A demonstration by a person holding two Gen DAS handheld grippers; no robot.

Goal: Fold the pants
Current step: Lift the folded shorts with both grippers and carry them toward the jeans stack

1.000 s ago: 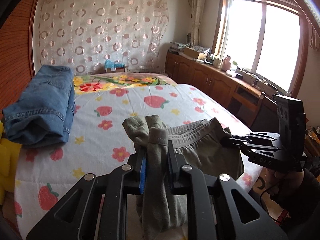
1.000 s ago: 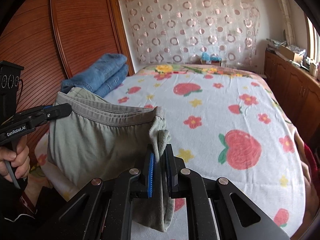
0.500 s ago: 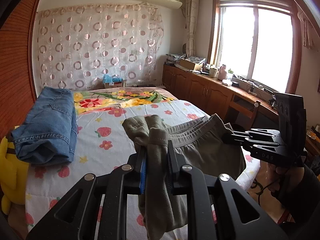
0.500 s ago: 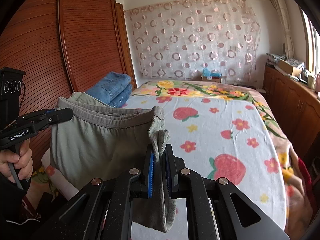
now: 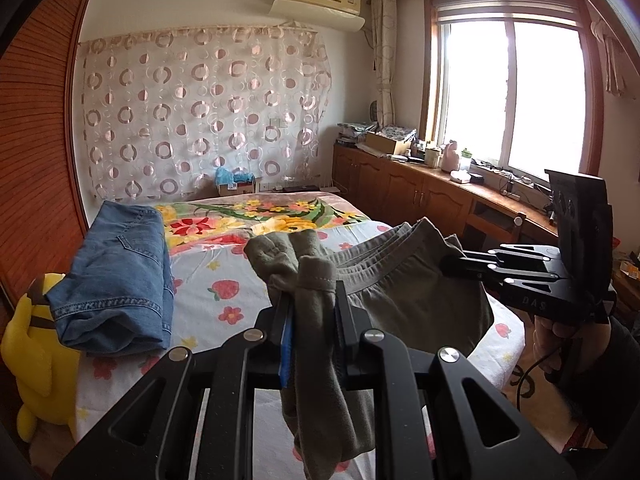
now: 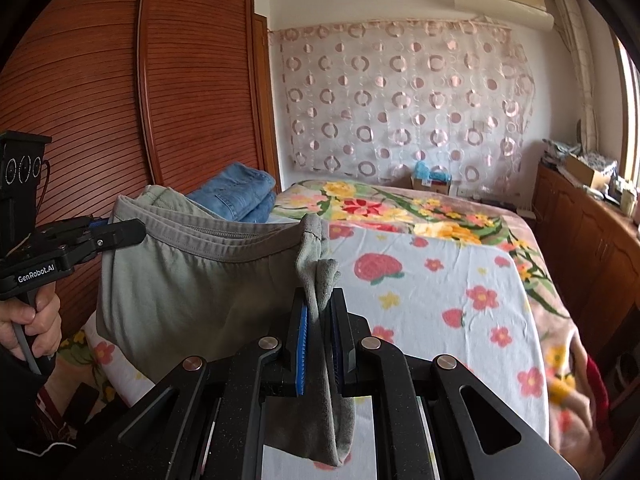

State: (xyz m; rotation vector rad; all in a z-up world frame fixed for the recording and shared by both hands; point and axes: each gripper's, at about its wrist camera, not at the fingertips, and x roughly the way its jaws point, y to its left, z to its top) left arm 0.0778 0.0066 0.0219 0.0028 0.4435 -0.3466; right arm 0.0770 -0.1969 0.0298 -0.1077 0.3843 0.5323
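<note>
Grey-green pants [image 5: 404,292] hang in the air above the bed, held by the waistband and stretched between both grippers. My left gripper [image 5: 314,300] is shut on one end of the waistband, with cloth bunched above and hanging below the jaws. My right gripper [image 6: 320,312] is shut on the other end. In the right wrist view the pants [image 6: 188,280] hang as a wide panel, and the left gripper [image 6: 120,234] shows at the left. In the left wrist view the right gripper [image 5: 450,262] shows at the right.
A bed [image 6: 440,280] with a strawberry and flower sheet lies ahead. Folded blue jeans [image 5: 116,276] sit on its left side near a yellow plush toy [image 5: 36,356]. A wooden wardrobe [image 6: 120,120] stands left, and cabinets [image 5: 420,196] under a window stand right.
Both grippers have risen with the pants, so more of the wall, curtain and air conditioner shows. The grips are unchanged.
</note>
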